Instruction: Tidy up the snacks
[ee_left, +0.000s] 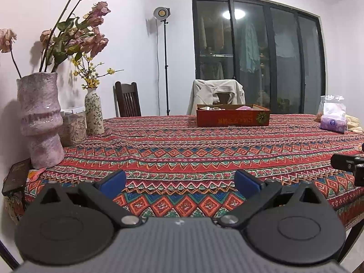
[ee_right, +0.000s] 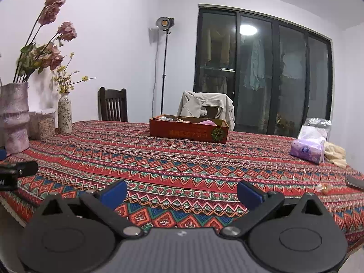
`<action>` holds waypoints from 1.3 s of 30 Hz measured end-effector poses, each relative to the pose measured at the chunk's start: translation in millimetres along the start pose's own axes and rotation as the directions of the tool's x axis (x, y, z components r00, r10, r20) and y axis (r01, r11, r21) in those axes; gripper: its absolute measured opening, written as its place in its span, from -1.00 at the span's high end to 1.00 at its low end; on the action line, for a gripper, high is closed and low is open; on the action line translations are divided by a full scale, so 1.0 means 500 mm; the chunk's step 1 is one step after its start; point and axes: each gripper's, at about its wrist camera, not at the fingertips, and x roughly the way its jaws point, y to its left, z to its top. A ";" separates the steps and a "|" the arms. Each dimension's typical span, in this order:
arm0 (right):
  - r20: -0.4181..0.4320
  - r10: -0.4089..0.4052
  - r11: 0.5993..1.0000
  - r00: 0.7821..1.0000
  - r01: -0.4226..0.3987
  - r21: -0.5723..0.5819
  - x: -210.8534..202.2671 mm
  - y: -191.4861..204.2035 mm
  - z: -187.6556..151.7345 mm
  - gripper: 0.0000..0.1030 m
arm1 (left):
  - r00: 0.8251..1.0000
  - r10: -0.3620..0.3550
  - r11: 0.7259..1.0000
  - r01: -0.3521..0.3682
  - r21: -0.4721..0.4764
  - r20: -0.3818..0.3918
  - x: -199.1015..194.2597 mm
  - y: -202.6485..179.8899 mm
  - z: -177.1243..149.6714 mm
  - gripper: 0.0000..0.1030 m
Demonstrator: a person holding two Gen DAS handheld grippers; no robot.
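Observation:
An orange cardboard box [ee_left: 233,117] [ee_right: 188,133] with several snack packets inside sits at the far side of the patterned table. A small wrapped snack [ee_right: 324,188] lies near the right front edge. Pale packets [ee_right: 335,153] lie beside a purple tissue pack [ee_right: 307,151] at the right. My left gripper [ee_left: 179,182] hovers open over the near table edge, nothing between its blue pads. My right gripper [ee_right: 180,193] is open too, empty, low over the cloth. Each gripper shows at the edge of the other's view.
A pink vase [ee_left: 39,120] with dried flowers, a clear jar [ee_left: 72,125] and a floral vase [ee_left: 93,111] stand at the left. Two chairs, one draped with a jacket [ee_left: 217,96], stand behind the table. A dark phone [ee_right: 355,182] lies at the right edge.

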 end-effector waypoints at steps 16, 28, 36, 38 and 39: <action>0.009 -0.005 1.000 1.000 0.005 0.019 -0.008 -0.009 0.000 -1.00 | 1.000 -0.007 1.000 0.007 0.001 0.014 -0.006 -0.001 0.009 -1.00; 0.012 -0.011 1.000 1.000 0.010 0.023 -0.010 -0.011 -0.001 -1.00 | 1.000 -0.009 1.000 0.009 0.004 0.016 -0.009 -0.004 0.009 -1.00; 0.014 -0.005 1.000 1.000 0.004 0.018 -0.015 -0.010 -0.001 -1.00 | 1.000 -0.012 1.000 0.011 0.003 0.020 -0.010 -0.002 0.010 -1.00; 0.015 0.002 1.000 1.000 -0.003 0.018 -0.017 -0.010 0.001 -1.00 | 1.000 -0.012 1.000 0.012 0.005 0.021 -0.011 -0.002 0.011 -1.00; 0.016 0.003 1.000 1.000 -0.004 0.019 -0.018 -0.009 0.001 -1.00 | 1.000 -0.012 1.000 0.012 0.005 0.022 -0.011 -0.002 0.011 -1.00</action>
